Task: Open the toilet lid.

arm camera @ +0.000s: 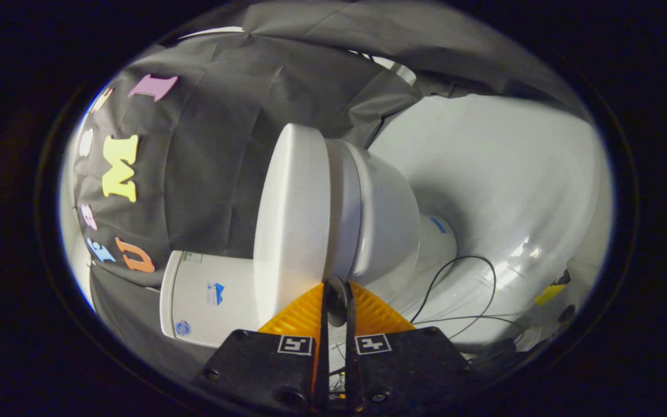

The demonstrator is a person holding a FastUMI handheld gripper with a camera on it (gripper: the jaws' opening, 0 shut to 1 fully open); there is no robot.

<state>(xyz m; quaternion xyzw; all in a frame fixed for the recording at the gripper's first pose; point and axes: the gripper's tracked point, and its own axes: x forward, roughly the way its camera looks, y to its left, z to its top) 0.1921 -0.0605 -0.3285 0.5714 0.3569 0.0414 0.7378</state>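
Floor, white and glossy, runs beyond the toilet, with thin black cables trailing over it. Toilet bowl stands just ahead of the fingers, the whole scene turned sideways, so the gripper seems rolled about a quarter turn. Its tank sits against the black wall. The lid appears partly raised off the seat, a narrow gap between them. The orange fingers are nearly together, pinching what looks like the lid's front edge. Judged step: lifting is under way. The next move calls for swinging the edge back toward the tank, following the hinge's arc without losing the pinch.
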